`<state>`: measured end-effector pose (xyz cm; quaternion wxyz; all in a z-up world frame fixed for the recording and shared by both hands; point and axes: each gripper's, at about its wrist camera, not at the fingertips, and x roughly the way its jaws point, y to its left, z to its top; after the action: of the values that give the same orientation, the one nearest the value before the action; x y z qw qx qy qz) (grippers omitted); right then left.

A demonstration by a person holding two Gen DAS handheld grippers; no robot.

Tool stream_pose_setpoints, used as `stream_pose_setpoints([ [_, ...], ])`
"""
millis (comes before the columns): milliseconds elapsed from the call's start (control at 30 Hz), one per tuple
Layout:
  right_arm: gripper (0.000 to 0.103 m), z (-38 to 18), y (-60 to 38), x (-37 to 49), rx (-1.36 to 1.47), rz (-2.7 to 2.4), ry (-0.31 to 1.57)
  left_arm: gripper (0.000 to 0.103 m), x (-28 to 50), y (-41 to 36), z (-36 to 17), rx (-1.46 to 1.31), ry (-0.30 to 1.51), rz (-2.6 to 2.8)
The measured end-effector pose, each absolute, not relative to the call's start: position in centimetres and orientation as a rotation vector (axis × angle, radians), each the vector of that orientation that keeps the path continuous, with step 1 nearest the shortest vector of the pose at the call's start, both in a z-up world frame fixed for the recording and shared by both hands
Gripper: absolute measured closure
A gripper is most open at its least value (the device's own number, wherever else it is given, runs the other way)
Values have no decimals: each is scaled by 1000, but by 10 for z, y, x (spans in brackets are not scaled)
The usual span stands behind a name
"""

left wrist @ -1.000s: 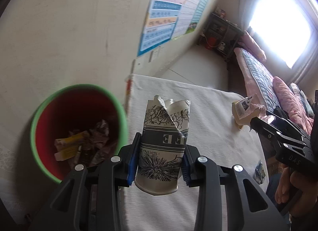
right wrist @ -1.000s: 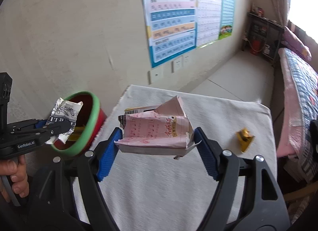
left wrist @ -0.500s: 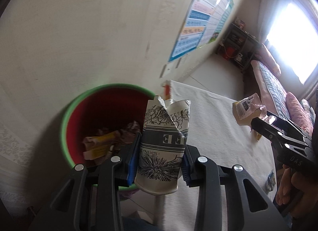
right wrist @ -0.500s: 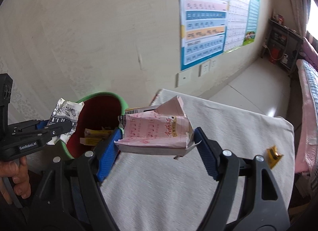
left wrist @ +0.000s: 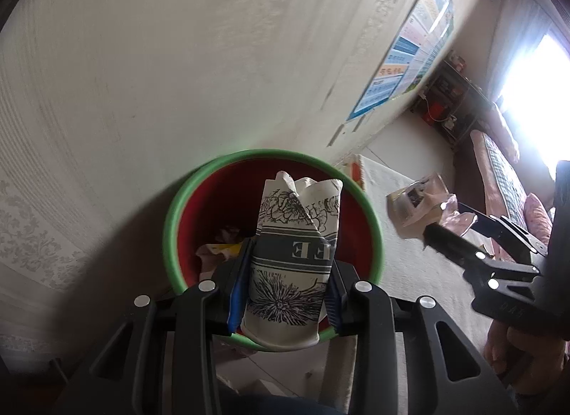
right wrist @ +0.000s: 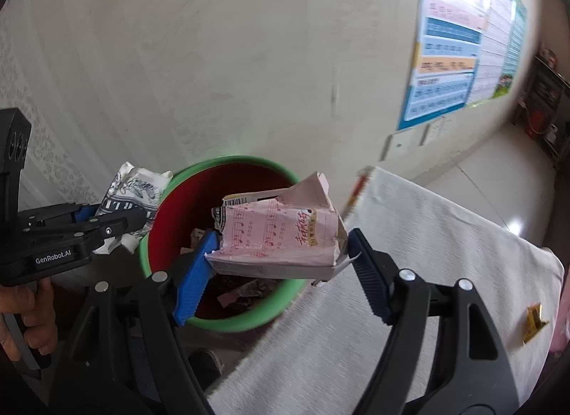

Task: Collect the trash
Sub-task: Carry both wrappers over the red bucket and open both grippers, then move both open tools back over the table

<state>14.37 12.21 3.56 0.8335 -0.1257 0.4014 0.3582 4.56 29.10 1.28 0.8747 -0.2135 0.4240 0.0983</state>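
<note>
My left gripper [left wrist: 286,285] is shut on a crushed white paper cup [left wrist: 294,254] with black flower print, held above the red bin with a green rim [left wrist: 171,233]. The cup also shows in the right wrist view [right wrist: 131,197], over the bin's left edge. My right gripper [right wrist: 281,265] is shut on a crumpled pink carton [right wrist: 281,233] and holds it over the bin [right wrist: 231,322]. The carton also shows in the left wrist view [left wrist: 416,204], right of the bin. Wrappers lie in the bin's bottom.
The bin stands on the floor by a pale wall, beside a table with a white cloth [right wrist: 409,236]. A small yellow wrapper [right wrist: 533,322] lies on the cloth at the far right. A poster [right wrist: 459,44] hangs on the wall.
Both grippers have swung left from over the table to over the bin, each still holding its piece of trash.
</note>
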Motion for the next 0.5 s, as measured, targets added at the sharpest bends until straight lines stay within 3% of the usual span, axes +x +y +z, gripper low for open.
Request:
stream_pose_setpoints([
  [400, 29, 12, 155, 144, -308, 801, 905, 67, 50, 315, 8, -474, 862, 221],
  [433, 24, 11, 156, 144, -305, 809, 909, 63, 50, 316, 11, -469, 850, 234],
  [500, 13, 7, 159, 142, -311, 821, 919, 32, 49, 317, 15, -483, 822, 250],
])
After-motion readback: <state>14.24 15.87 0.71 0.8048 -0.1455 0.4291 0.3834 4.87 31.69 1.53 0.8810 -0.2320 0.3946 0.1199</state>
